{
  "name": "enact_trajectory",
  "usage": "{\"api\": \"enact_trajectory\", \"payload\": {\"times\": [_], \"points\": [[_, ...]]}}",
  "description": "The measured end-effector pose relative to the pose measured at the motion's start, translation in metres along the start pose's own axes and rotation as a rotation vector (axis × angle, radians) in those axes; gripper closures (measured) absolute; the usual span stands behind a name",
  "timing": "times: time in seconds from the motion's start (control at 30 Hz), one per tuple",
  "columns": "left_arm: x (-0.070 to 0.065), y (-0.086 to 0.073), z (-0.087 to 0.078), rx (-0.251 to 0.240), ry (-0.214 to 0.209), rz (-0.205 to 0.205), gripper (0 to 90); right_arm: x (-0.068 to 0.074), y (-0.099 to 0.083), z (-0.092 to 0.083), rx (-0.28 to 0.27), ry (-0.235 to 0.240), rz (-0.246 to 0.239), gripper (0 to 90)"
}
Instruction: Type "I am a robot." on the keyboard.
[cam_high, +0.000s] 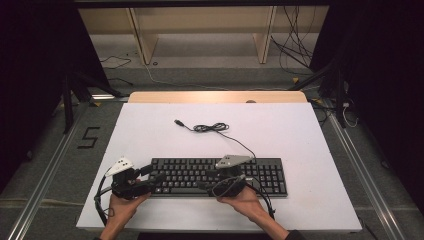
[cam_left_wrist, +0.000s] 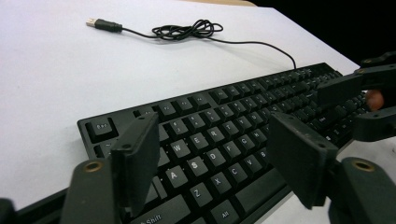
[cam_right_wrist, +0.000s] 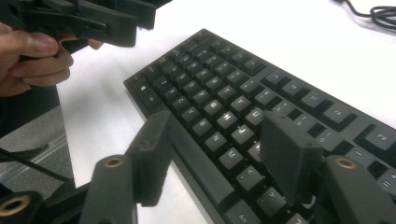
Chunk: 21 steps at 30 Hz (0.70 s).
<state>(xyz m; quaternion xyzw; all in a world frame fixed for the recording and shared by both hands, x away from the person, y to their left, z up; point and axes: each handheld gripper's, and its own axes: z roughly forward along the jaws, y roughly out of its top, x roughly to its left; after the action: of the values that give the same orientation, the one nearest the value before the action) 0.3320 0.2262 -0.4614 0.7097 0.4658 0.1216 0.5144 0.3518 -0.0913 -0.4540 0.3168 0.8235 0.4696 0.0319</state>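
Observation:
A black keyboard (cam_high: 185, 172) lies along the front of the white tabletop (cam_high: 280, 130). Its thin cable (cam_high: 212, 128) runs back in a loose coil to a USB plug (cam_high: 178, 122). My left gripper (cam_high: 152, 175) is at the keyboard's left end, and its jaws stand open just above the letter keys (cam_left_wrist: 212, 140) with nothing between them. My right gripper (cam_high: 205, 179) hovers over the middle of the keyboard (cam_right_wrist: 210, 79). Its jaws (cam_right_wrist: 217, 128) are also open and hold nothing. Each gripper is held by a hand coming from the table's front edge.
The white top has a wooden strip (cam_high: 217, 96) along its back edge. Beyond it stand a wooden frame (cam_high: 145, 40) and loose floor cables (cam_high: 295, 50). Metal rails (cam_high: 50, 165) run along both sides of the table. The coiled cable (cam_left_wrist: 187, 31) lies behind the keyboard.

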Motion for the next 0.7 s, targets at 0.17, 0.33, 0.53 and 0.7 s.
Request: {"api": "enact_trajectory", "payload": {"times": [0.17,0.33,0.53,0.7], "points": [[0.002,-0.001,0.002,0.022,0.018,-0.003,43.3,-0.002,0.0,-0.005,-0.012,-0.004,0.006,40.4],[0.004,-0.002,0.004,0.049,0.037,-0.005,55.6,-0.002,0.0,-0.008,-0.023,-0.007,0.01,36.8],[0.005,-0.003,0.008,0.092,0.04,0.004,70.4,-0.002,-0.003,-0.011,-0.024,-0.009,0.013,34.1],[0.005,-0.003,0.012,0.121,0.05,0.016,80.5,-0.002,-0.004,-0.014,-0.027,-0.01,0.012,33.4]]}}
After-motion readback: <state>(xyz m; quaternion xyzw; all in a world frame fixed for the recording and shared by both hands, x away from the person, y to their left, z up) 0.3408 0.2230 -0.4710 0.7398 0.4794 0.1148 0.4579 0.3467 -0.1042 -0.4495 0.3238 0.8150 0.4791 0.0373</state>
